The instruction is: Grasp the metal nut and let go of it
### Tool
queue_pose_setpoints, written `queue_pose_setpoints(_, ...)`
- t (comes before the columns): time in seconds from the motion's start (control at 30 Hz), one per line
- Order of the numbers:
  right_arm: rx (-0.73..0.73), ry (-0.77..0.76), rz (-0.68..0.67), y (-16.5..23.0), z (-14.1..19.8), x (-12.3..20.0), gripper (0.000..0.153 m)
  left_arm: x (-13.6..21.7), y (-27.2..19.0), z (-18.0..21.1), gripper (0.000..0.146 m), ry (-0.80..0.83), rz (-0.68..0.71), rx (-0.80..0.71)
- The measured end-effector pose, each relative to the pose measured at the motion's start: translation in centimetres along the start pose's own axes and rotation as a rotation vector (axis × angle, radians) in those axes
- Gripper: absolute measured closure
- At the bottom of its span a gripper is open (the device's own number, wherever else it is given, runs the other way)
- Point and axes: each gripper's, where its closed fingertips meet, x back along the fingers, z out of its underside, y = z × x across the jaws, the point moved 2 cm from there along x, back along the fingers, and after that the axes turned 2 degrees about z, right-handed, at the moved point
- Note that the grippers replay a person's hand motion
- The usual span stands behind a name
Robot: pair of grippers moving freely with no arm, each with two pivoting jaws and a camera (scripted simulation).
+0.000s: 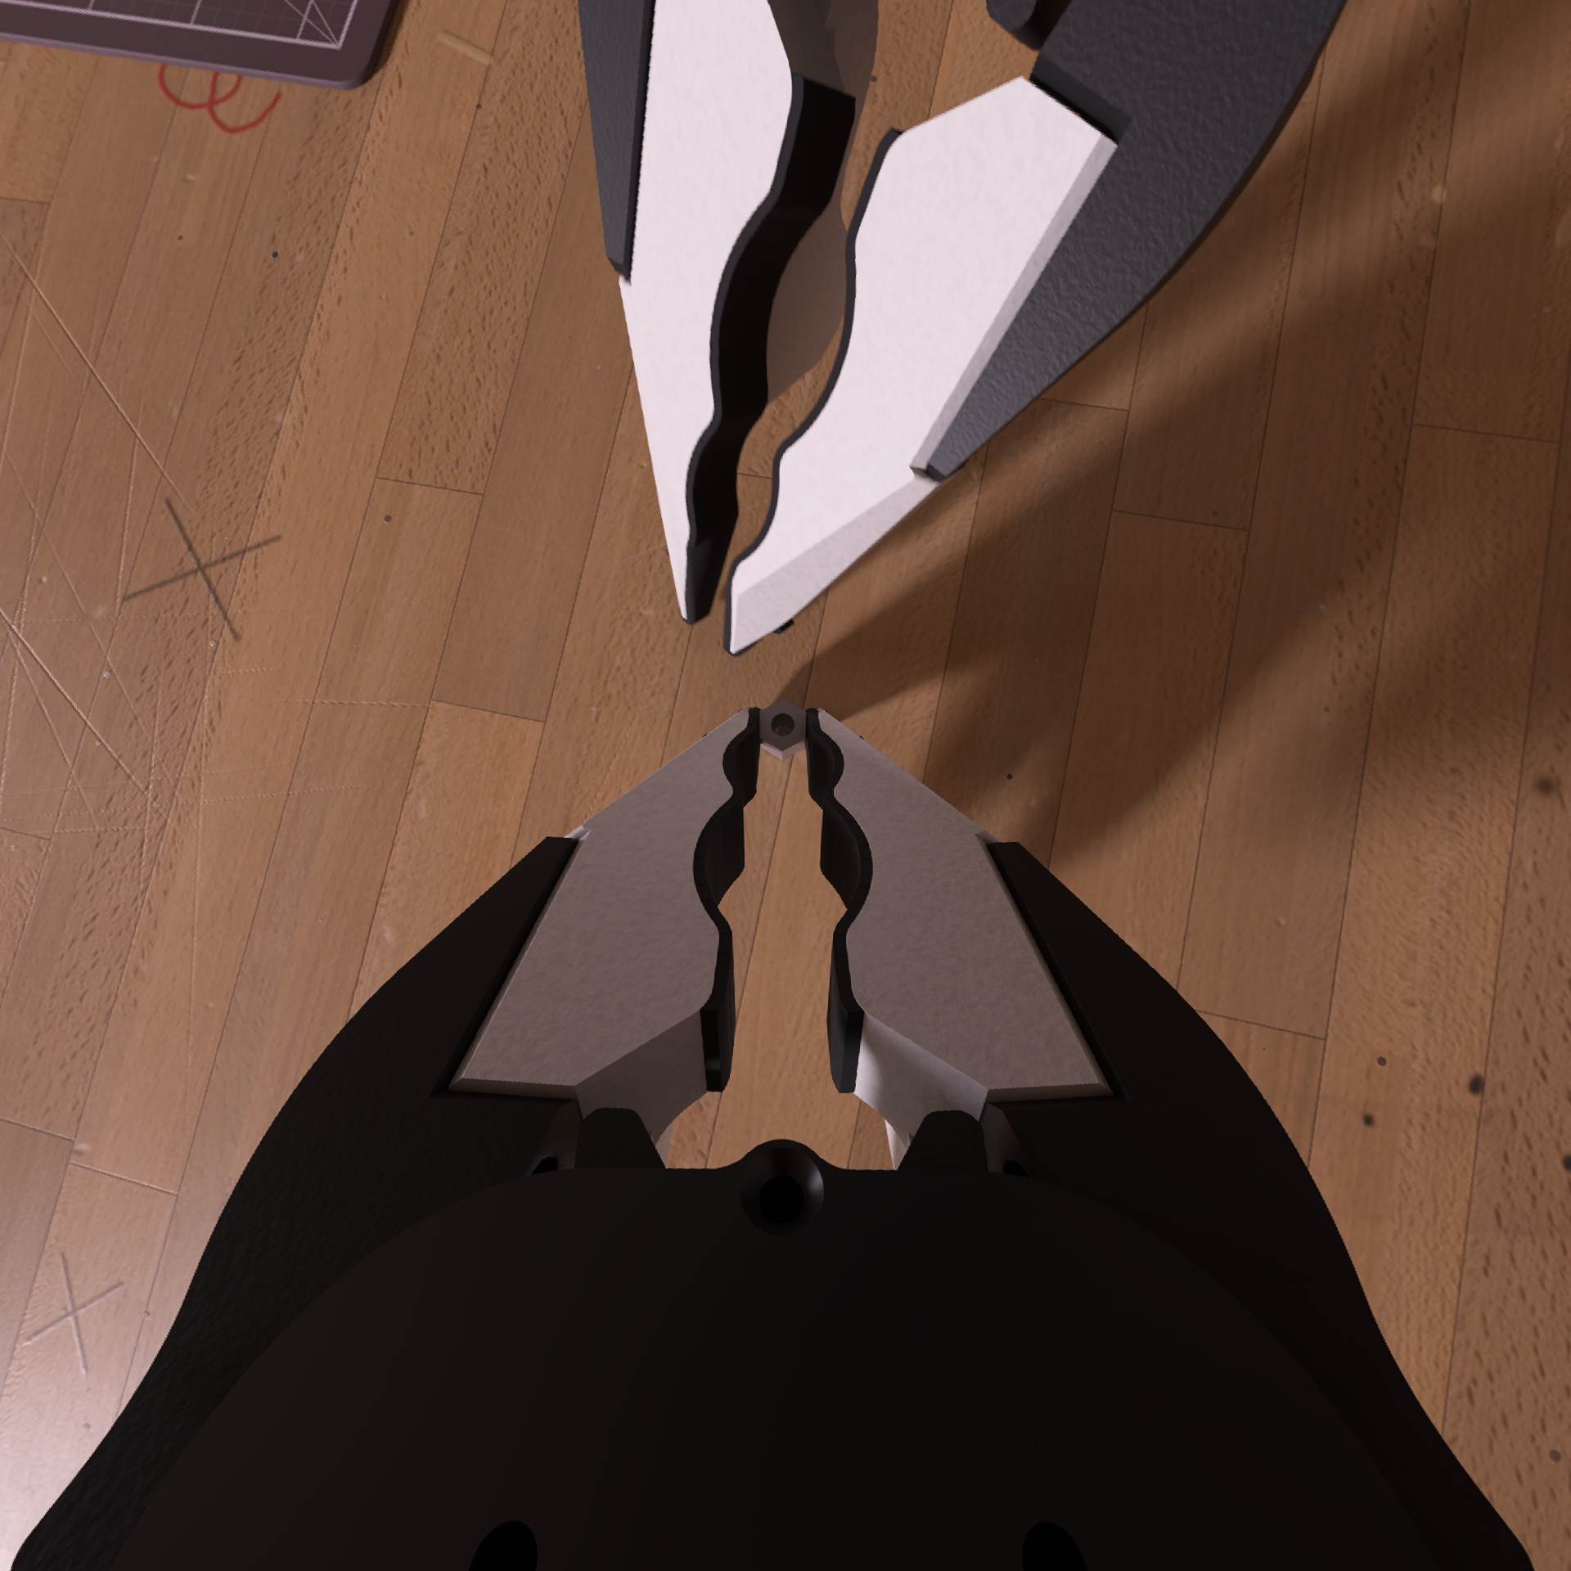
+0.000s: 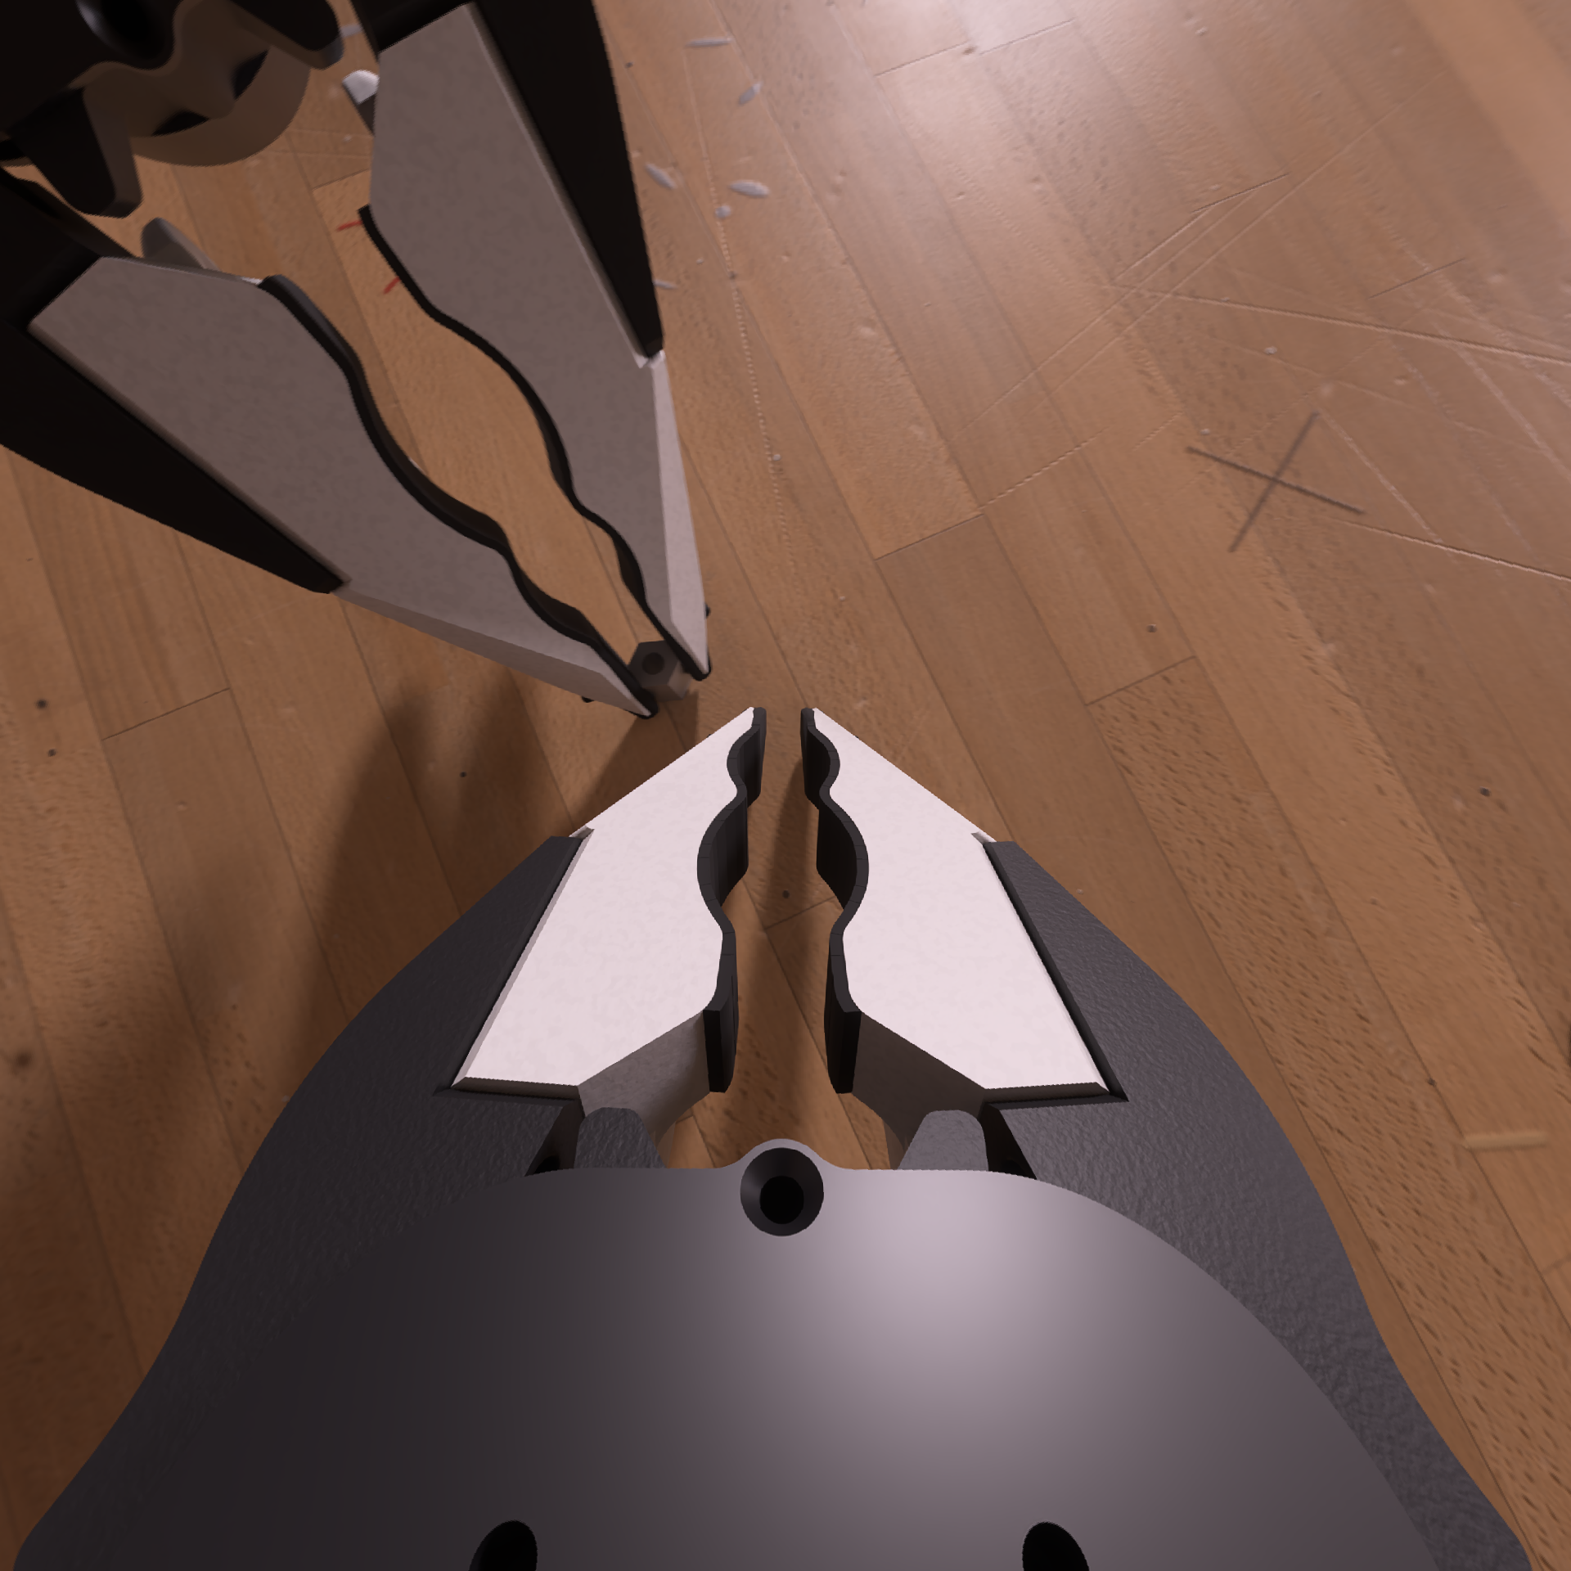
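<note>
A small grey hexagonal metal nut point(image 1: 782, 729) sits between the fingertips of my left gripper point(image 1: 782, 731), which is shut on it, low over the wooden table point(image 1: 340, 765). The right wrist view shows the same nut point(image 2: 659, 667) pinched at the left gripper's tips point(image 2: 672, 672). My right gripper point(image 2: 780, 723) is almost fully closed, with only a thin slit between its tips and nothing in it. It points at the nut from the opposite side, a short way off, and does not touch it. It also shows in the left wrist view point(image 1: 718, 621).
A dark cutting mat point(image 1: 187, 34) lies at the far left corner of the table, with a red scribble point(image 1: 217, 98) beside it. Pencil crosses point(image 1: 200, 565) point(image 2: 1275, 480) and scratches mark the wood.
</note>
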Motion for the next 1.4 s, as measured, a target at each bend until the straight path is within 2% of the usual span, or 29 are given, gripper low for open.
queue_pose_setpoints(0.17,0.002,-0.03,0.031,-0.9,0.7,2.0,0.142,0.0,0.0,0.0,0.136,-0.005,-0.013,-0.007)
queue_pose_setpoints(0.23,0.031,-0.028,-0.03,-0.1,1.1,2.7,0.142,0.0,0.1,-0.1,0.136,-0.007,-0.007,-0.004)
queue_pose_setpoints(0.3,0.057,-0.01,-0.087,0.7,1.4,2.5,0.145,-0.1,0.1,-0.1,0.136,-0.008,-0.008,-0.004)
queue_pose_setpoints(0.6,0.078,0.009,-0.103,0.9,1.1,1.8,0.152,-1.0,0.6,-1.3,0.136,0.015,-0.078,-0.091)
queue_pose_setpoints(0.73,0.027,-0.056,-0.137,0.8,1.0,2.4,0.151,-1.0,1.2,-1.6,0.12,0.027,-0.087,-0.14)
queue_pose_setpoints(0.8,0.03,-0.079,-0.092,0.1,1.1,3.1,0.15,-0.7,1.4,-1.7,0.116,0.014,-0.1,-0.14)
queue_pose_setpoints(0.9,0.102,-0.087,-0.072,0.2,1.1,3.4,0.143,0.9,1.3,-2.1,0.11,-0.055,-0.077,-0.152)
queue_pose_setpoints(1.0,0.186,-0.05,-0.11,1.0,1.1,2.8,0.138,2.0,1.2,-1.6,0.105,-0.06,-0.028,-0.147)
queue_pose_setpoints(1.13,0.215,0.013,-0.184,2.0,1.2,2.1,0.137,1.9,0.5,-1.0,0.099,-0.062,0.029,-0.149)
queue_pose_setpoints(1.23,0.215,0.053,-0.207,2.5,1.4,1.9,0.147,1.1,-0.2,-0.7,0.098,-0.023,0.03,-0.206)
queue_pose_setpoints(1.4,0.232,0.081,-0.158,2.4,1.1,1.5,0.148,1.8,0.5,-0.8,0.104,-0.051,0.014,-0.196)
